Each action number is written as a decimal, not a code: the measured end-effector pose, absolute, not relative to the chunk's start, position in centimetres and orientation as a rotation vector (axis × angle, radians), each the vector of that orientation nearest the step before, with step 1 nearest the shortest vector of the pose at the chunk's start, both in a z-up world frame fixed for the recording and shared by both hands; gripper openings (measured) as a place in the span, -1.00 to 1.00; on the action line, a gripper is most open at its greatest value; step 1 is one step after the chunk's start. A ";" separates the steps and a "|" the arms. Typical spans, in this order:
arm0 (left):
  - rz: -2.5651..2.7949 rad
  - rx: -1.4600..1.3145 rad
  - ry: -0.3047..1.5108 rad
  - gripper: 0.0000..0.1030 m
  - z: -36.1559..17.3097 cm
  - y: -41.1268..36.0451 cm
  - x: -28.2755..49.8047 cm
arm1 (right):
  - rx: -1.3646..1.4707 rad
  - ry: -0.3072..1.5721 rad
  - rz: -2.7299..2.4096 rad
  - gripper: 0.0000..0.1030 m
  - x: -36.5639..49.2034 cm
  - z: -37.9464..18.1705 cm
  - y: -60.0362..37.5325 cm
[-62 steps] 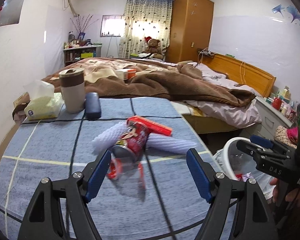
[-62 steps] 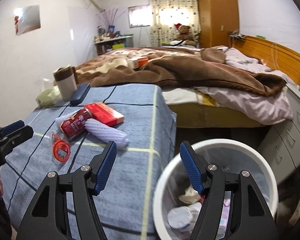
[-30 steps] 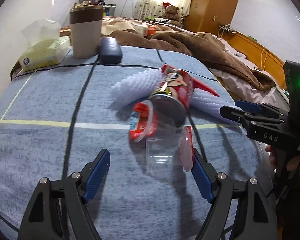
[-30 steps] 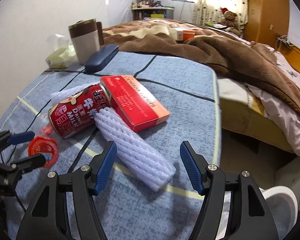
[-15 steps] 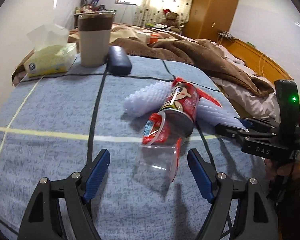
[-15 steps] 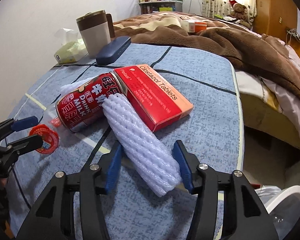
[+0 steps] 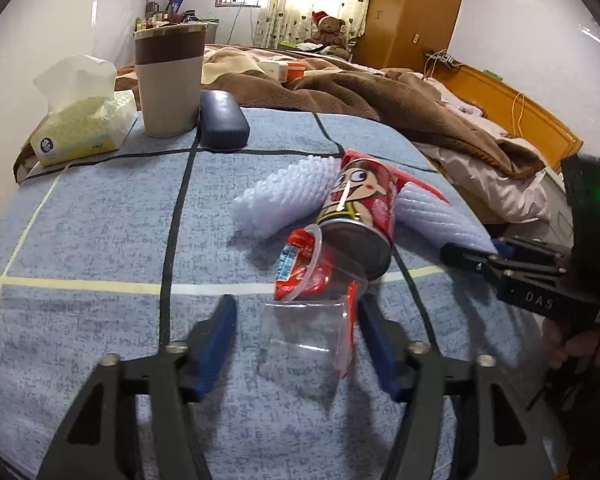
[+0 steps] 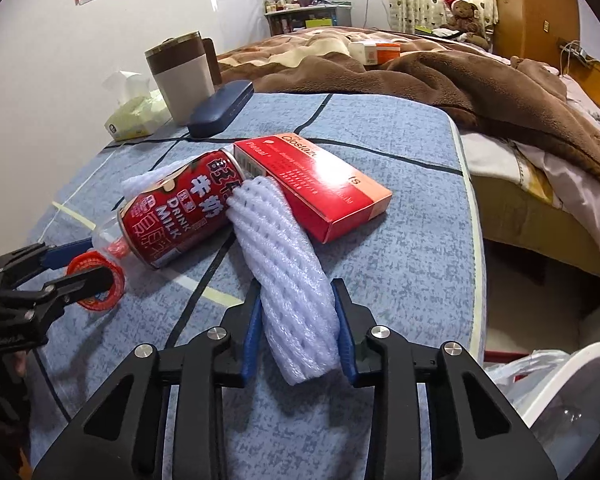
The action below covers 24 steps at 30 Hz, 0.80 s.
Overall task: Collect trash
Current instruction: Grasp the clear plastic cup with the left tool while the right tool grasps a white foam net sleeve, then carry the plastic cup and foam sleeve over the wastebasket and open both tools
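A clear plastic cup [image 7: 311, 340] with a red peel lid lies on the blue tablecloth between the fingers of my left gripper [image 7: 296, 328], which is closing but still apart from it on the left. A red milk can [image 7: 359, 216] lies just beyond, with a white foam net sleeve [image 7: 284, 196] beside it. My right gripper [image 8: 298, 324] is shut on another white foam net sleeve [image 8: 284, 256], which leans on the can [image 8: 180, 216] and a red tablet box [image 8: 315, 184].
A tissue pack [image 7: 80, 120], a brown-banded mug [image 7: 170, 80] and a dark glasses case [image 7: 224, 124] stand at the table's far side. A white trash bin [image 8: 559, 392] sits below the table's right edge. A bed with brown blanket [image 8: 459, 76] lies beyond.
My right gripper has closed on the foam sleeve. My left gripper's fingers have narrowed around the clear cup and moved closer to it.
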<state>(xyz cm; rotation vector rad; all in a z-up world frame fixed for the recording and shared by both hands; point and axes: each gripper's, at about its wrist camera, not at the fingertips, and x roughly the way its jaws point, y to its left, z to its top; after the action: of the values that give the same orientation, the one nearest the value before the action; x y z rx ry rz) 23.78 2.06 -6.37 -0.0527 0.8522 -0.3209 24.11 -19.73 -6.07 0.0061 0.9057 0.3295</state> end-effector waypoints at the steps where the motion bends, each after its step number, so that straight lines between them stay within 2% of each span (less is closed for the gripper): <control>1: -0.323 -0.055 0.848 0.09 -6.3 2.1 23.7 | 0.009 0.906 0.328 -0.40 24.0 -6.0 -19.8; 5: -0.345 -0.068 0.840 -0.11 -6.2 1.9 23.6 | 0.023 0.900 0.313 -0.42 23.6 -6.0 -19.9; 24: -0.325 -0.067 0.792 -0.13 -4.3 1.5 21.3 | 0.080 0.840 0.295 -0.46 20.4 -4.5 -20.7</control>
<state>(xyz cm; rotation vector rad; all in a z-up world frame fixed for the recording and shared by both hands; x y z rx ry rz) 21.27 1.54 -4.33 -0.0674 0.7919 -0.3250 20.42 -20.71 -4.50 0.0796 0.8398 0.2947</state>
